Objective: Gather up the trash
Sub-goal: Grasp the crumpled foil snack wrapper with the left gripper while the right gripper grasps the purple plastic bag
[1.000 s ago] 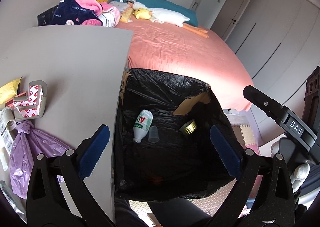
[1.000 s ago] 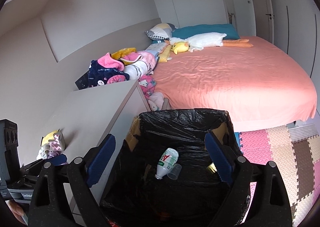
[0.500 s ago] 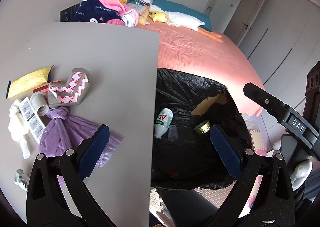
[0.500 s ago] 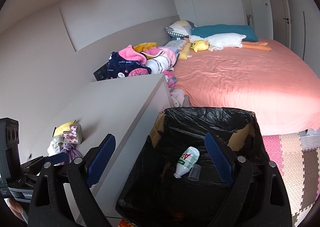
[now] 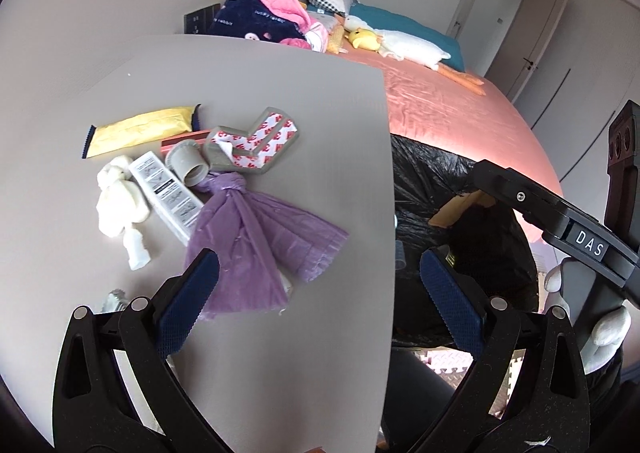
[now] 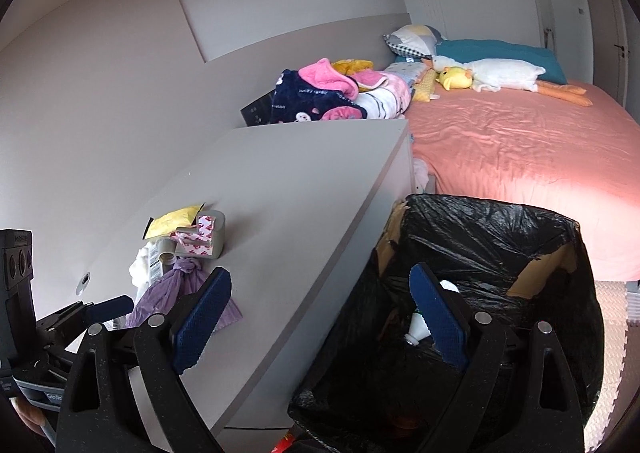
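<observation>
A pile of trash lies on the grey table (image 5: 280,353): a knotted purple plastic bag (image 5: 256,237), a yellow packet (image 5: 140,129), a grey L-shaped piece with red-and-white tape (image 5: 256,145), a grey tube (image 5: 188,165), a white printed box (image 5: 168,189) and a white tissue wad (image 5: 118,193). My left gripper (image 5: 320,293) hangs open over the purple bag's near end, holding nothing. To the right of the table stands a black-lined bin (image 6: 480,245) with a plastic bottle (image 6: 420,327) inside. My right gripper (image 6: 320,317) is open and empty, straddling the table edge and the bin.
The right-hand tool's black frame (image 5: 560,221) reaches across above the bin (image 5: 460,213). A bed with a pink sheet (image 6: 520,149) lies beyond, with clothes (image 6: 328,93) and a plush duck (image 6: 500,75) on it. Foam floor mats (image 6: 612,313) lie beside the bin.
My left gripper has swung left from above the bin to above the trash pile on the table. The right gripper has also turned left, bringing more of the table into view. Both stay open.
</observation>
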### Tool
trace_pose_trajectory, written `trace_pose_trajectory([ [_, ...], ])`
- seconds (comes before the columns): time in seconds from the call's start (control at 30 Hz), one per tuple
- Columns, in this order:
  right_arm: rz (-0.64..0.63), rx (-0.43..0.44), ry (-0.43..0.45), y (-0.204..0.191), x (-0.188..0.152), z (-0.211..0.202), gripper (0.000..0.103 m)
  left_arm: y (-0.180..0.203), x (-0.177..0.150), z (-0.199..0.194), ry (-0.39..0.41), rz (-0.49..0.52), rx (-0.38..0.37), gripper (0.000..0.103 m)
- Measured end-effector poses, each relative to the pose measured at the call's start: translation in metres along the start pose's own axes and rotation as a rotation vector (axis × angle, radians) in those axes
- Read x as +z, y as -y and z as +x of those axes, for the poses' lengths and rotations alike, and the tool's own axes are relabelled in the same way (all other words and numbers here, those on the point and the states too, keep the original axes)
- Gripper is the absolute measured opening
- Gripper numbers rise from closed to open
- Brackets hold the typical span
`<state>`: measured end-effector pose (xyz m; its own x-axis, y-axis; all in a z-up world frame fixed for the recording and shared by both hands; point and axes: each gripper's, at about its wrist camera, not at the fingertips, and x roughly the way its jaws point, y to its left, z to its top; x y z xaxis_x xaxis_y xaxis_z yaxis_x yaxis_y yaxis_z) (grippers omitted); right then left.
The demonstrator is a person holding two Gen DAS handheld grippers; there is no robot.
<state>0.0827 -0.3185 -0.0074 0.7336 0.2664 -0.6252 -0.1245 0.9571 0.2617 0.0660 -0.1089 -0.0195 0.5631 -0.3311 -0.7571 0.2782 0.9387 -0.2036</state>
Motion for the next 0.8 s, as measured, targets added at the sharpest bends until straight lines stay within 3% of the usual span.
trace_pose_trajectory([
  [0.4,-0.090,0.118,-0.074,-0.053,-0.004,0.033,0.091,-0.056,-0.036,-0.019,-0.041,-0.084,0.106,0.097],
  [0.8,-0.183,0.125,-0.164,-0.097,-0.009,0.073,0.091,-0.082,-0.064,-0.016,-0.081,-0.102,0.180,0.097],
])
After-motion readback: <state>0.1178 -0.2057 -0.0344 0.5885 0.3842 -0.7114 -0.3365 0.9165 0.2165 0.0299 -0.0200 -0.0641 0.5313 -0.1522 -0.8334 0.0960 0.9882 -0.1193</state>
